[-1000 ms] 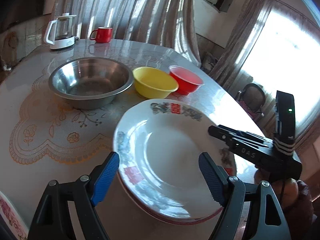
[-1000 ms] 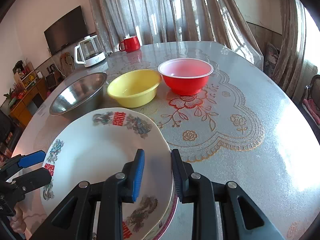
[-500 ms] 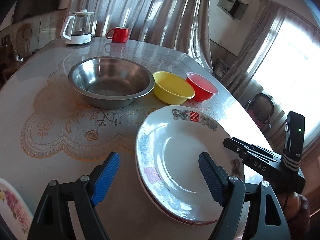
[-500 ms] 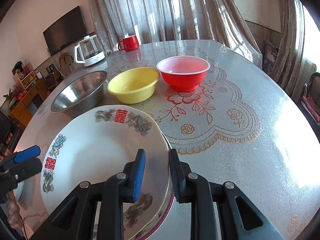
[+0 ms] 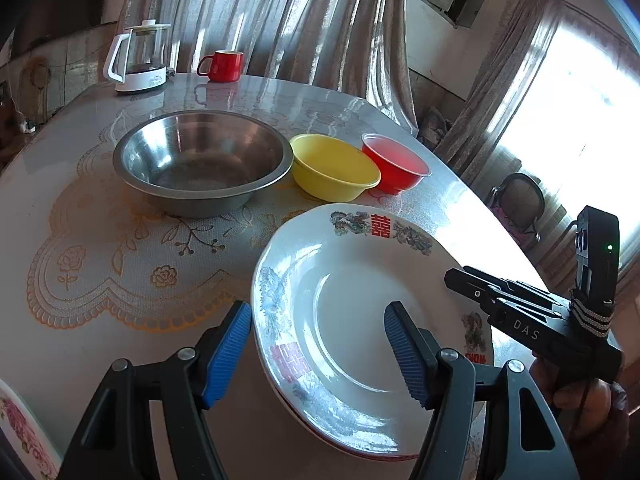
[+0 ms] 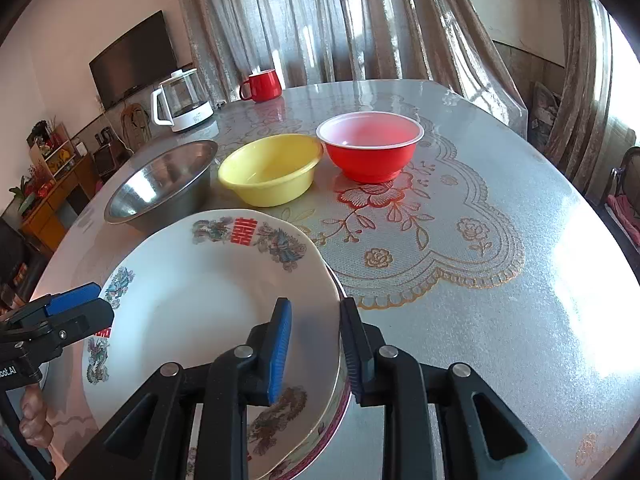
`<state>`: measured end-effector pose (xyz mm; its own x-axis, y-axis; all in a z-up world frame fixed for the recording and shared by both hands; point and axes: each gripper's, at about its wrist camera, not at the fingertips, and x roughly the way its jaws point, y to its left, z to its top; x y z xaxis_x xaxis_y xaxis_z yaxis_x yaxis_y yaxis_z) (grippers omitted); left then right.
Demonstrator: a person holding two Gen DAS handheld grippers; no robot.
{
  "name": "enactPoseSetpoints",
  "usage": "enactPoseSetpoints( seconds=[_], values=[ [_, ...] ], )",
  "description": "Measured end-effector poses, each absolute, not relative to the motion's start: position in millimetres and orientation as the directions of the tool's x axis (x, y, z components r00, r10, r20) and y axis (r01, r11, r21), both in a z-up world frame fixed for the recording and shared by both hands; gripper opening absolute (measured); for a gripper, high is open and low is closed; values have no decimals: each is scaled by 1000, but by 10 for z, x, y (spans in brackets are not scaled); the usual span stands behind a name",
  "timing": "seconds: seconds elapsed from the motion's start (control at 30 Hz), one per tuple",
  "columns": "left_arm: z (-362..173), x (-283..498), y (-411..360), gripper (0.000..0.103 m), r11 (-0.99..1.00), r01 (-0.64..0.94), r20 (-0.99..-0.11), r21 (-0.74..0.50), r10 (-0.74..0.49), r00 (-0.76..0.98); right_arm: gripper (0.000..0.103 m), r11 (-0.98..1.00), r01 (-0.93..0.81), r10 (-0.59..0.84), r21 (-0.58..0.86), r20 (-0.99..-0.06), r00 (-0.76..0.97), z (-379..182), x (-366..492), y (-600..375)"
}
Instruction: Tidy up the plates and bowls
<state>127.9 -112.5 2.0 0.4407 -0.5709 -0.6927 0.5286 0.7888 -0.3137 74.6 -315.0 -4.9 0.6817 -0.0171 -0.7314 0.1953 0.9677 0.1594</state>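
Note:
Two stacked plates (image 5: 360, 312) (image 6: 208, 300) lie near the table's front edge. The top one is white with dragons and red characters, and a maroon rim shows beneath it. My right gripper (image 6: 316, 354) is shut on the stack's right rim, one pad on top and one outside. It enters the left wrist view as the right gripper (image 5: 464, 278). My left gripper (image 5: 318, 354) (image 6: 72, 300) straddles the left rim. Its jaws are closing and the pads stand clear of the rim. Behind stand a steel bowl (image 5: 200, 160) (image 6: 160, 184), a yellow bowl (image 5: 332, 168) (image 6: 272, 168) and a red bowl (image 5: 396, 164) (image 6: 370, 144).
A glass kettle (image 5: 140, 60) and a red mug (image 5: 224, 65) stand at the table's far side. A floral plate (image 5: 20, 432) shows at the near left edge. A chair (image 5: 520, 200) stands beyond the table's right edge. A lace-patterned cloth (image 6: 440, 240) covers the table.
The left gripper's jaws have drawn closer together around the plate's left rim. The right gripper and the plates have hardly shifted.

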Motion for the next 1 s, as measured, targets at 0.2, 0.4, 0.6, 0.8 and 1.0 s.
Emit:
enactPoseSetpoints(
  seconds=[0.2, 0.4, 0.6, 0.8, 1.0],
  values=[
    [21, 1199, -1136, 69, 775, 540, -690, -329, -587, 423, 24, 966, 211, -31, 152, -736, 676, -42, 697, -3156],
    [-8, 1116, -1195, 73, 777, 552, -692, -302, -577, 434, 24, 971, 223, -84, 88, -745, 662, -75, 676, -3119],
    [-33, 1122, -1111, 75, 781, 525, -697, -337, -582, 419, 26, 965, 230, -63, 126, -741, 669, -84, 655, -3169],
    [-11, 1089, -980, 75, 808, 489, -699, -327, -555, 450, 27, 962, 236, -57, 137, -744, 666, -98, 641, -3156],
    [-46, 1079, -905, 75, 829, 465, -712, -312, -528, 463, 29, 968, 238, -100, 83, -741, 664, -104, 649, -3081]
  ],
)
